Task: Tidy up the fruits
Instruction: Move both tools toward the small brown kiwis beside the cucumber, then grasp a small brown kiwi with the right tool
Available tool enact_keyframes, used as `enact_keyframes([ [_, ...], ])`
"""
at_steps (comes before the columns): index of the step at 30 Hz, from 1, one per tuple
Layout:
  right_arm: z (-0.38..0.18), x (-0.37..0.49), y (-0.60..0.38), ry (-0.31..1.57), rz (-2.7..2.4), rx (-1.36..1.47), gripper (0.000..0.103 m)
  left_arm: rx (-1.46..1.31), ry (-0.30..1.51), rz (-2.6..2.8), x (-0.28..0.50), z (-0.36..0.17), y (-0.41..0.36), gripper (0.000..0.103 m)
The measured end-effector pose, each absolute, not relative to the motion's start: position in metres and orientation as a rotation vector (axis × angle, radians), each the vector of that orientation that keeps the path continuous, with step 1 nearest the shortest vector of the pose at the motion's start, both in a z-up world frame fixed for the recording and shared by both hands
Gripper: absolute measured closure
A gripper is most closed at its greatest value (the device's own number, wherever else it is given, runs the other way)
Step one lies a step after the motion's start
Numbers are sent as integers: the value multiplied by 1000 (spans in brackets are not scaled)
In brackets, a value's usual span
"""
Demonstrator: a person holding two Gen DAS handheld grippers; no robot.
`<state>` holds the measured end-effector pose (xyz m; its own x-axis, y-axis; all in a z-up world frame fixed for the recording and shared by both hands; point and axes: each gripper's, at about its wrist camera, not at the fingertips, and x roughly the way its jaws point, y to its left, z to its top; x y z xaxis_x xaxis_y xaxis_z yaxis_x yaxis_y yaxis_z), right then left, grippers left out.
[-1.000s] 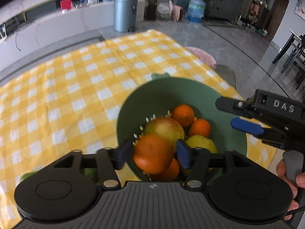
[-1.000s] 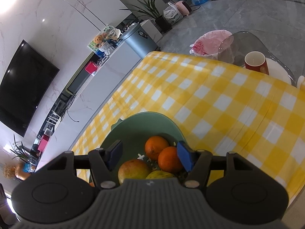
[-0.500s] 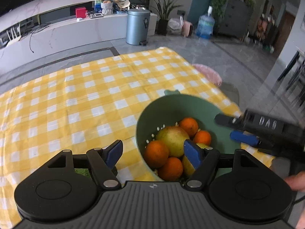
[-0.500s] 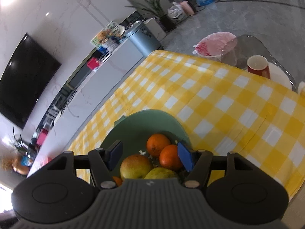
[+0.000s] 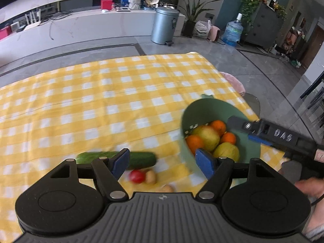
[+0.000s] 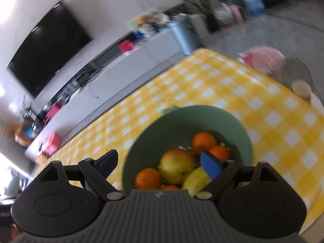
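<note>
Both held wide apart, empty: left gripper [image 5: 162,163] low centre, right gripper [image 6: 162,163] over green colander [image 5: 189,111] at right, loaded with oranges [image 5: 194,142], apple [image 5: 208,135]. Probably firm, round, rollable; best pinched across the middle. Cucumber [image 5: 139,159], tomato [image 5: 137,176] bottom centre on yellow checked tablecloth [image 5: 101,101]; living room behind.

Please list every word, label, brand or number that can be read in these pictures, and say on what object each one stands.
"DAS": raised letters on the body of the right gripper, seen from the left wrist.
Sticker on the bin: too small to read.
Emblem on the left gripper body: a small mark, no readable letters.
Packages on the counter: too small to read.
Right wrist view: blurred, no readable text.
</note>
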<state>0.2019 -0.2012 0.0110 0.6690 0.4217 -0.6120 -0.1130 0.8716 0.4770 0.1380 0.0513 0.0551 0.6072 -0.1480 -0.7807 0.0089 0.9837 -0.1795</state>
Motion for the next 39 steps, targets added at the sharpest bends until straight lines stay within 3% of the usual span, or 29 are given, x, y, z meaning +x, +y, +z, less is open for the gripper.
enact_keyframes([
  [2, 19, 196, -194, 757, 337, 409, 24, -162, 917, -72, 126, 57, 61, 17],
  [4, 26, 188, -185, 733, 387, 386, 43, -159, 922, -57, 116, 57, 69, 17],
  [7, 34, 176, -167, 735, 462, 348, 56, -147, 931, -26, 101, 50, 79, 17],
  [14, 34, 140, -116, 784, 578, 203, 72, -222, 899, -8, 69, 28, 105, 21],
  [16, 19, 131, -105, 853, 601, 173, 86, -274, 878, -29, 61, 22, 116, 22],
  [25, -39, 128, -89, 1107, 461, 168, 87, -383, 944, -121, 52, -27, 131, 24],
  [31, -51, 124, -80, 1175, 400, 200, 85, -435, 978, -113, 52, -48, 140, 25],
  [39, -60, 126, -67, 1175, 352, 202, 85, -368, 942, -68, 45, -39, 140, 25],
])
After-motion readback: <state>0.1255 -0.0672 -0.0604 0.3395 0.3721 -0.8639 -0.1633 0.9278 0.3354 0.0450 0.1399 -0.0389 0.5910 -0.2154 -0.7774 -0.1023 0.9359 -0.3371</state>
